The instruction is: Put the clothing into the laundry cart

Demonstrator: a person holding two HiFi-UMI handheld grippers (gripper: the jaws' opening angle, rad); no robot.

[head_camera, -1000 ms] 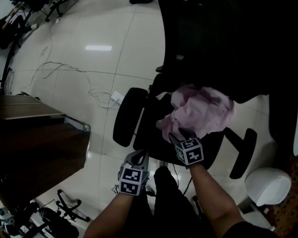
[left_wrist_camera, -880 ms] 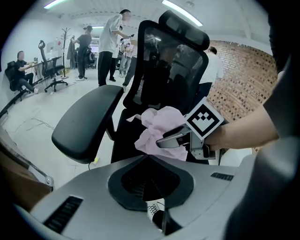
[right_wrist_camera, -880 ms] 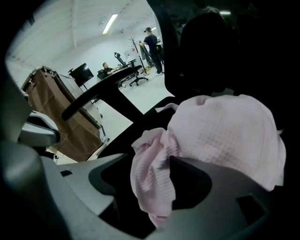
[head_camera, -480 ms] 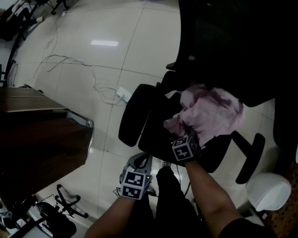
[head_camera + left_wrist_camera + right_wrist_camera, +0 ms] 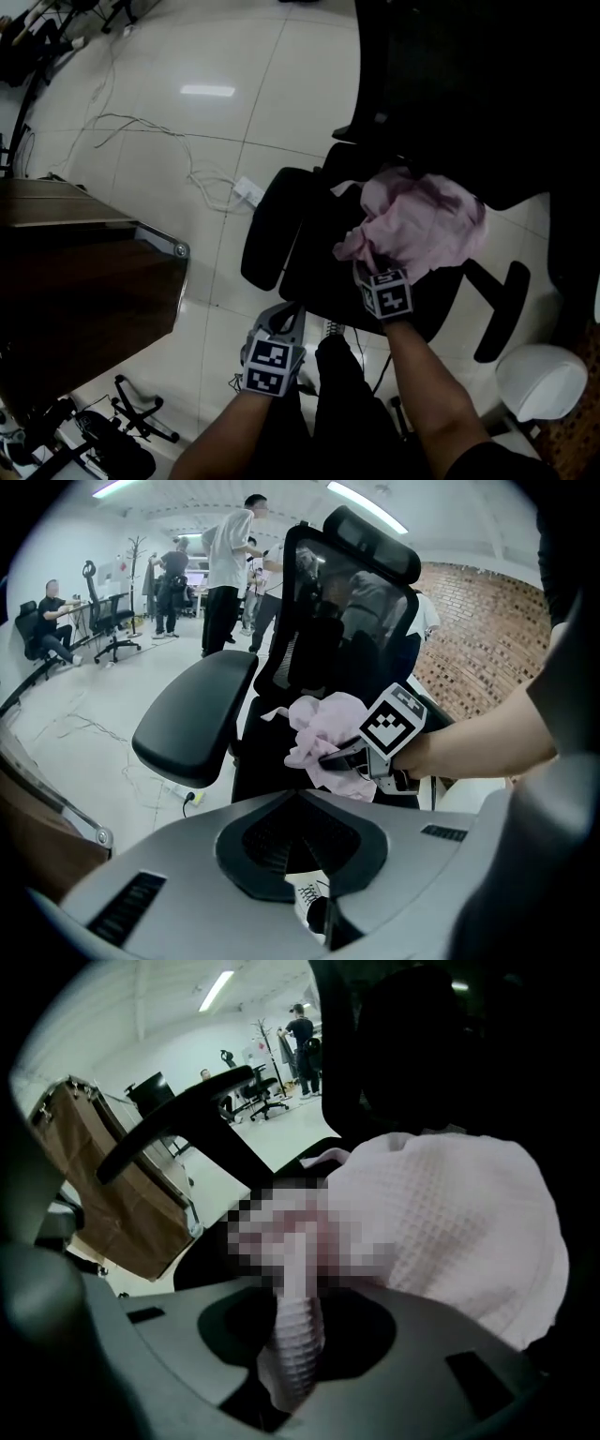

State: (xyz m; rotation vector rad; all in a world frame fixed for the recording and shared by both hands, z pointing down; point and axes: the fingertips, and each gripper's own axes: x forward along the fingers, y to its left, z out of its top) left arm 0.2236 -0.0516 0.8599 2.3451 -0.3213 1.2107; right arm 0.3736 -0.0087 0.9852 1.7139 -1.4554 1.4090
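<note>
The pink clothing lay on the seat of a black office chair; the chair's left armrest stood between it and the laundry cart at the left. The right gripper had its fingers closed on a near fold of the clothing. The left gripper hung near the person's legs, fingers closed, empty. Only the left gripper view showed people standing far off and a brick wall. A cable trailed over the white tiled floor.

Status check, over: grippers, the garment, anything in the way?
Right gripper shut on a fold of the pink garment, lying on the office chair. Left gripper shut, empty. Armrest stands between garment and laundry cart.
</note>
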